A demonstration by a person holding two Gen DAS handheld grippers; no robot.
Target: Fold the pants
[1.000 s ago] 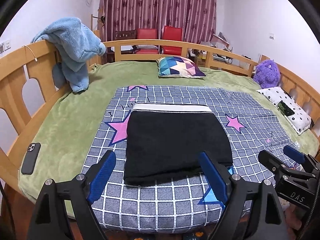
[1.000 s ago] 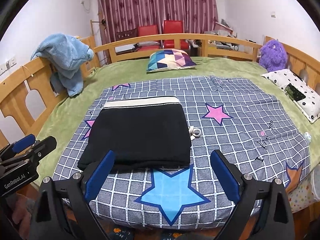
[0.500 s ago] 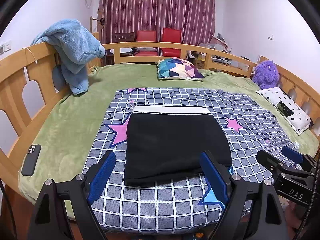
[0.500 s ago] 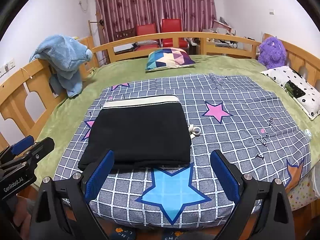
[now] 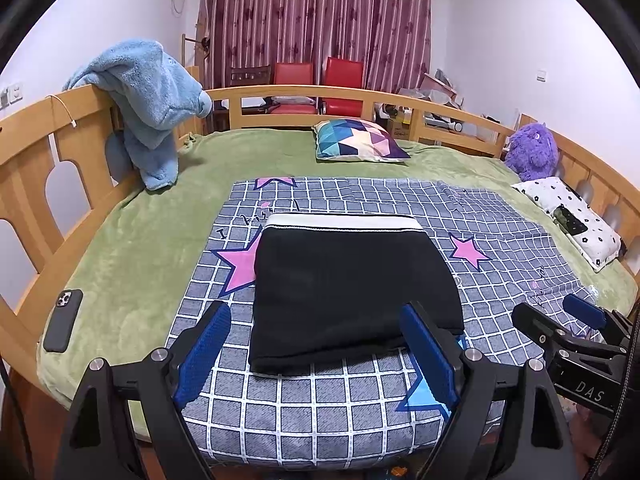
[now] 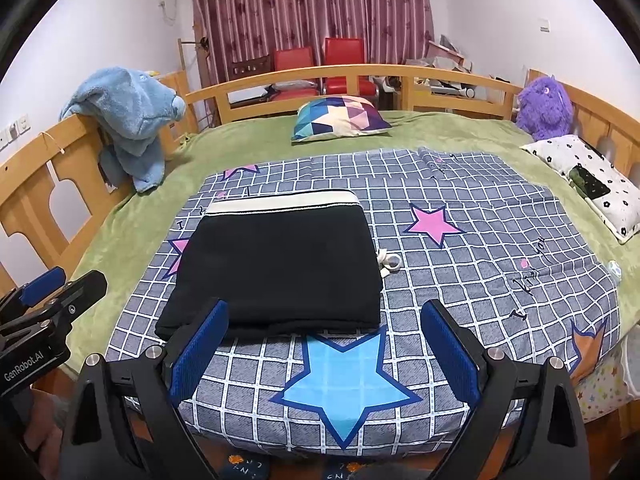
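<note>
Black pants (image 5: 348,288) with a white waistband lie folded into a flat rectangle on the grey checked star sheet (image 5: 320,400); the same pants (image 6: 280,268) show in the right wrist view, a white drawstring (image 6: 390,262) poking out at their right side. My left gripper (image 5: 316,352) hovers open before the pants' near edge, nothing between its blue pads. My right gripper (image 6: 326,348) stands open over the blue star (image 6: 344,388), just right of the pants, empty. Each gripper appears at the edge of the other's view.
A wooden rail (image 5: 48,168) rings the green-covered bed (image 5: 152,248). A blue fleece (image 5: 148,96) hangs on the left rail. A phone (image 5: 63,320) lies near the left edge. A patterned cushion (image 5: 358,140), purple plush (image 5: 532,150) and dotted pillow (image 5: 576,220) sit beyond.
</note>
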